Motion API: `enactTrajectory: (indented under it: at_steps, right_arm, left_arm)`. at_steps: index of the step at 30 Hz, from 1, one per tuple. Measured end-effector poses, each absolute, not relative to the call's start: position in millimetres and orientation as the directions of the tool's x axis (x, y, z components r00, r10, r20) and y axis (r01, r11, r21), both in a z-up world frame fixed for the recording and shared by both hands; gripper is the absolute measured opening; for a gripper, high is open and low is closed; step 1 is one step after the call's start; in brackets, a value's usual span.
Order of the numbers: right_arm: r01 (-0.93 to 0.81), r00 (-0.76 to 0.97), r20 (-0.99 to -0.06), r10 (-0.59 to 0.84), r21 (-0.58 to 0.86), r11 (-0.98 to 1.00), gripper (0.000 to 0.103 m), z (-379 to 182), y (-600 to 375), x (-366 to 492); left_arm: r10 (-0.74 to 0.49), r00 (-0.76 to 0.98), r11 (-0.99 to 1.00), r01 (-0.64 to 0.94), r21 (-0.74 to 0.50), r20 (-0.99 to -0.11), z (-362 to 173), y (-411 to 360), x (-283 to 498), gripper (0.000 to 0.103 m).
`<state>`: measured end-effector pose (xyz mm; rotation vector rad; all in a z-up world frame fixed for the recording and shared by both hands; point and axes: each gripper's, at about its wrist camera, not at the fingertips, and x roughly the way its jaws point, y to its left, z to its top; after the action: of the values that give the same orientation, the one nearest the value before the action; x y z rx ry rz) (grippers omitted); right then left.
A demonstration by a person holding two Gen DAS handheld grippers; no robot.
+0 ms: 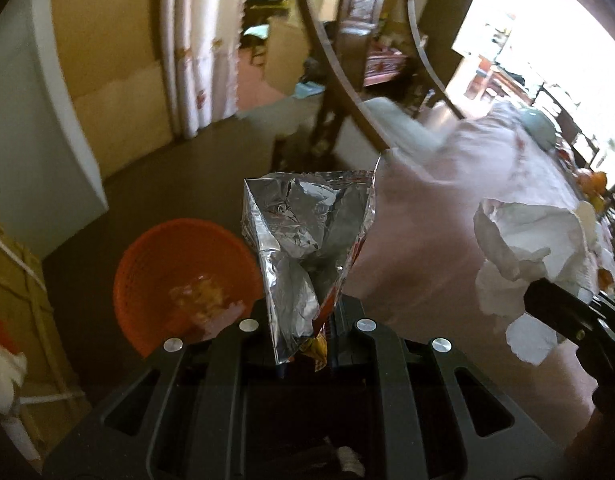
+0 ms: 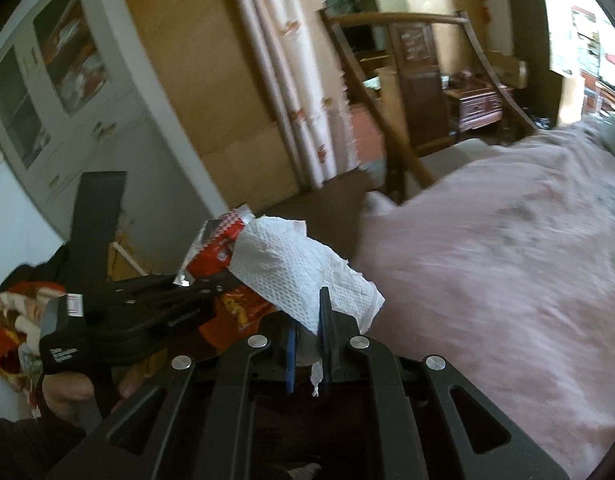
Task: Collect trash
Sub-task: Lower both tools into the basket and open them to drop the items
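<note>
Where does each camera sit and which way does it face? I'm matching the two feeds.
Left wrist: on the left gripper, looking down past its snack wrapper to the orange basket; no body shows.
Right wrist: on the right gripper, facing its paper towel; the left hand shows.
Shared: wrapper, towel, pink tablecloth.

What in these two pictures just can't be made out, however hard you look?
- Left wrist view: what lies in the orange basket is a blur, and the foil snack wrapper covers its right rim.
- Right wrist view: the print on that wrapper is mostly hidden by the white paper towel and the left gripper.
- Both views: the pink tablecloth is smeared by motion; its pattern is unreadable.
</note>
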<state>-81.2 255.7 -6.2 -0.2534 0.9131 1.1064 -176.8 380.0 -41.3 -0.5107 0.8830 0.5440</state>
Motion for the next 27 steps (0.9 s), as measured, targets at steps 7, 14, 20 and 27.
enactTrajectory:
  at_steps: [7, 14, 20, 27]
  right_arm:
    - [-0.880, 0.008, -0.785, 0.620, 0.289, 0.377, 0.010, -39, 324, -93]
    - [-0.868, -0.121, -0.815, 0.567, 0.364, 0.338, 0.010, -81, 384, -98]
    - [-0.850, -0.210, -0.840, 0.500, 0.410, 0.331, 0.011, -127, 429, -105]
    - [-0.818, -0.292, -0.852, 0.435, 0.457, 0.348, 0.012, -174, 459, -107]
  left_arm:
    - [0.228, 0.425, 0.660, -0.729, -0.182, -0.876, -87, 433, -209, 0.016]
    - [0.188, 0.318, 0.568, -0.807, -0.161, -0.929, -140, 478, -232, 0.016]
    - [0.162, 0.270, 0.503, -0.850, -0.156, -0.949, -170, 510, -244, 0.017]
    - [0.129, 0.225, 0.485, -0.864, -0.137, -0.966, -192, 521, -242, 0.017]
